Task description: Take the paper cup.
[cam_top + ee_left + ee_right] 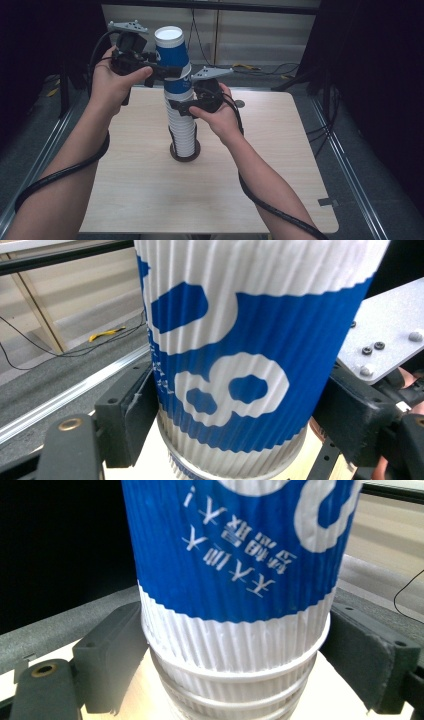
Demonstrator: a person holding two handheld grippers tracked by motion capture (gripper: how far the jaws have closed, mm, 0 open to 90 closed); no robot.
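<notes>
A tall stack of upturned ribbed paper cups stands on the table. Its top cup is blue and white, with the white bottom facing up. My left gripper is shut on that top cup, its jaws pressed on both sides near the rim. Just below, my right gripper is shut on the stack, with its jaws at the white band and the rims beneath. White lettering shows on the blue cup in the right gripper view.
The stack rests on a dark round base near the middle of the light wooden table. A small dark disc lies behind the right hand. Cables run on the floor beyond the table.
</notes>
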